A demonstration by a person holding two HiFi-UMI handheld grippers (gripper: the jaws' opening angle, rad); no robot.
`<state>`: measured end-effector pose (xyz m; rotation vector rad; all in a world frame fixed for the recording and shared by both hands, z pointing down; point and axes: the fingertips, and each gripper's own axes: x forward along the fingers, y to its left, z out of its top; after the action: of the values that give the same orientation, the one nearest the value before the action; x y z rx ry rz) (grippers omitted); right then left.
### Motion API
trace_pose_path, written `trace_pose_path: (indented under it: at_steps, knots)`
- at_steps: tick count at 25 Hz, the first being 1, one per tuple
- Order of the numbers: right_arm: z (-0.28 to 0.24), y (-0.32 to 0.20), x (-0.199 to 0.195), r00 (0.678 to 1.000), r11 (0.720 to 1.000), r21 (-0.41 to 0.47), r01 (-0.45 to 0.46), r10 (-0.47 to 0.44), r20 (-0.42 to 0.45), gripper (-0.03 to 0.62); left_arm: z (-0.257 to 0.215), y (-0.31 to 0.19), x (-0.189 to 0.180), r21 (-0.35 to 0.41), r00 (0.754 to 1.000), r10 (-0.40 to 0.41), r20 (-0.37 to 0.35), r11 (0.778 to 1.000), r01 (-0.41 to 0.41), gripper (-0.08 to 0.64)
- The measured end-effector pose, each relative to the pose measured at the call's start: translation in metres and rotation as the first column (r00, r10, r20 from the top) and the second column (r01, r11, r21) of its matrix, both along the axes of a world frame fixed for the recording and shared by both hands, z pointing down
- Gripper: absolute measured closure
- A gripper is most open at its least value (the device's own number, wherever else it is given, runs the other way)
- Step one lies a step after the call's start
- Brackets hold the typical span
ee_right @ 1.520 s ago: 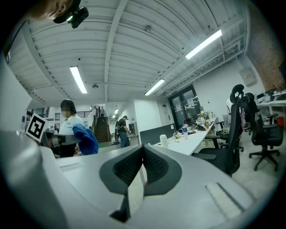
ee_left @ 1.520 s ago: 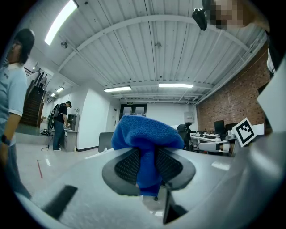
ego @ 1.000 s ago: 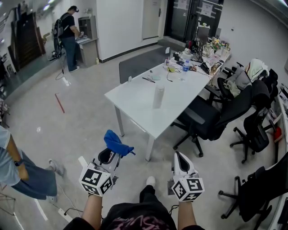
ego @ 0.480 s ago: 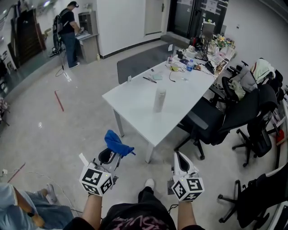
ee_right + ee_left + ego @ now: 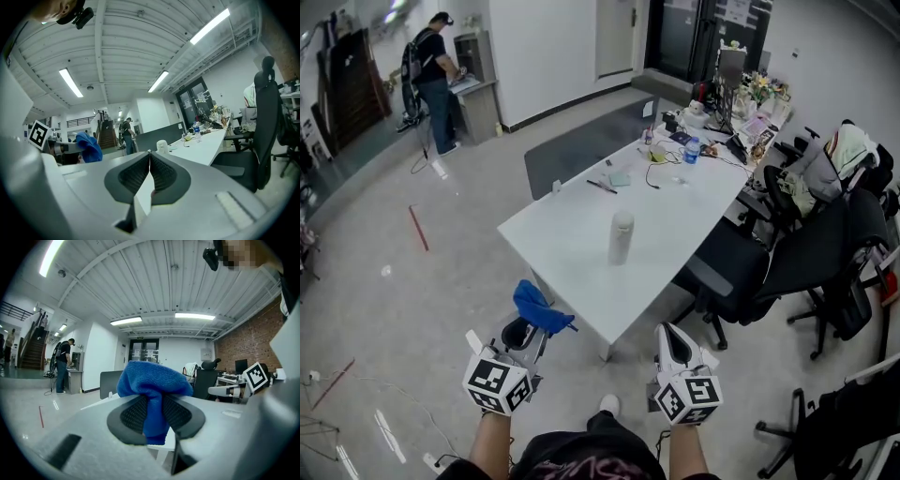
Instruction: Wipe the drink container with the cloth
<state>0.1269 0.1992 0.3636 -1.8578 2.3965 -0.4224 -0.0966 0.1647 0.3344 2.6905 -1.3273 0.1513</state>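
A tall pale drink container [image 5: 621,237] stands upright near the middle of a long white table [image 5: 572,253]; in the right gripper view the container [image 5: 162,146] shows small above the jaws. My left gripper [image 5: 528,330] is shut on a bunched blue cloth [image 5: 536,306], held short of the table's near corner. In the left gripper view the cloth [image 5: 152,385] bulges out above the jaws. My right gripper [image 5: 673,339] is shut with nothing in it, its jaws meeting edge to edge [image 5: 149,169]. Both grippers are well short of the container.
Black office chairs [image 5: 741,262] crowd the table's right side. Bottles, cables and clutter [image 5: 694,141] fill its far end. A dark partition [image 5: 577,150] stands behind the table. A person [image 5: 431,80] stands at a counter far left. Open grey floor lies to the left.
The table and container have come nearer and shifted left in the head view. The person at lower left has gone out of view. Both grippers hold the same pose and the same grip.
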Motion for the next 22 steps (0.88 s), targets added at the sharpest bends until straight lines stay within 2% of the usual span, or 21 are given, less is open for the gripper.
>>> trace_pose_path:
  at_steps: [12,22]
  knots:
    - [0.013,-0.084,0.053,1.000,0.999,-0.028,0.018,-0.018,0.006,0.575,0.010,-0.083,0.059,-0.019,1.000,0.002,0.016,1.000,-0.001,0.467]
    - [0.011,-0.110,0.059,0.998,0.998,-0.026,0.064,-0.064,0.009,0.572,0.005,-0.099,0.066,-0.011,0.999,-0.033,0.026,0.999,0.034,0.467]
